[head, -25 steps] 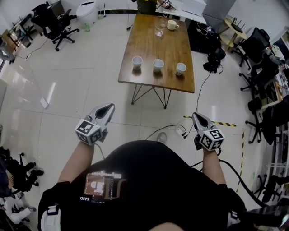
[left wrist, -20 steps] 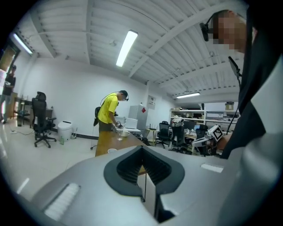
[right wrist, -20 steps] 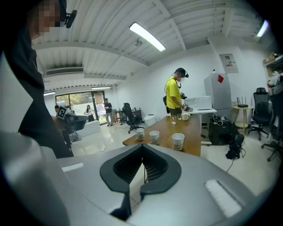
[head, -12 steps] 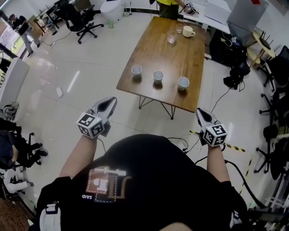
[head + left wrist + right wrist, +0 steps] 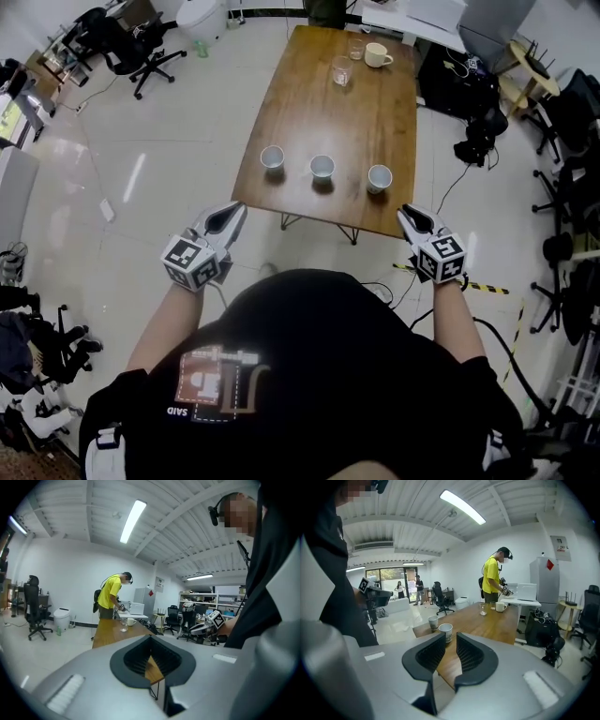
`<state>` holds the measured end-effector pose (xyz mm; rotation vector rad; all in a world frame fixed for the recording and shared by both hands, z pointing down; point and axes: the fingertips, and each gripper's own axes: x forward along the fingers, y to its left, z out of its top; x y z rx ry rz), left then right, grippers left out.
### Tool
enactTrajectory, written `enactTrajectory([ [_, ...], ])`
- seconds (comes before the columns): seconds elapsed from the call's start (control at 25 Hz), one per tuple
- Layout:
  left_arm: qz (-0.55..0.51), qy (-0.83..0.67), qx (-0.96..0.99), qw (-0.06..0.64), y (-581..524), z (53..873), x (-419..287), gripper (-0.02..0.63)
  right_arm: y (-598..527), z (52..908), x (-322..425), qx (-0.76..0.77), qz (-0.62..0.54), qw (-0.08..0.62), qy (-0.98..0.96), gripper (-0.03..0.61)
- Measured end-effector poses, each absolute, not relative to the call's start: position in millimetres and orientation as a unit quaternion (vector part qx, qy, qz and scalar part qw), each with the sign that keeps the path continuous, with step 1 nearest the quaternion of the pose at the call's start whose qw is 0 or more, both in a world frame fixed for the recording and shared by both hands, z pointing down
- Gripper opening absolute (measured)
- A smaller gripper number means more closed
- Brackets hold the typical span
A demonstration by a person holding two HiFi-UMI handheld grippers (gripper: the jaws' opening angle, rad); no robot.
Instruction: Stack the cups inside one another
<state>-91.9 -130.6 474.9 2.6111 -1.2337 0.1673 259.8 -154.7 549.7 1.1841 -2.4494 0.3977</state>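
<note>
Three white paper cups stand in a row near the front edge of the wooden table (image 5: 361, 112): the left cup (image 5: 272, 157), the middle cup (image 5: 322, 168) and the right cup (image 5: 379, 178). My left gripper (image 5: 230, 216) hovers off the table's front left corner, its jaws meeting at the tips with nothing in them (image 5: 150, 639). My right gripper (image 5: 409, 217) is just off the front right corner. Its jaws have just been opening and a narrow empty gap shows between them (image 5: 450, 637). The right gripper view shows two cups (image 5: 446, 631) (image 5: 433, 622) beyond the jaws.
A clear glass (image 5: 339, 72) and a cream mug (image 5: 377, 54) sit at the table's far end, where a person in a yellow shirt (image 5: 492, 581) stands. Cables (image 5: 375, 279) and striped floor tape (image 5: 487, 287) lie under my right side. Office chairs (image 5: 141, 52) ring the room.
The table has come nearer in the head view. Both grippers have moved forward and now sit at its front corners.
</note>
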Motion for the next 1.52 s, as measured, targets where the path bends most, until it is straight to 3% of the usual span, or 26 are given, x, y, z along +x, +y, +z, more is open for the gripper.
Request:
enactTrajectory([
  [0.56,0.064,-0.328,0.932,0.143,-232.4,502.8,-114.8,0.002,-213.3,597.4,228.7,0.482,0.172,0.280,-0.813,0.132],
  [1.0,0.075,-0.389,0.901,0.175,-226.7,513.2,-72.6,0.002,-243.8,652.6,240.7,0.331,0.052,0.436,-0.835,0.132],
  [1.52,0.087,-0.411,0.890,0.176,-221.6,516.0,-98.8,0.002,-246.2,711.3,234.8,0.211,-0.012,0.570,-0.794,0.116],
])
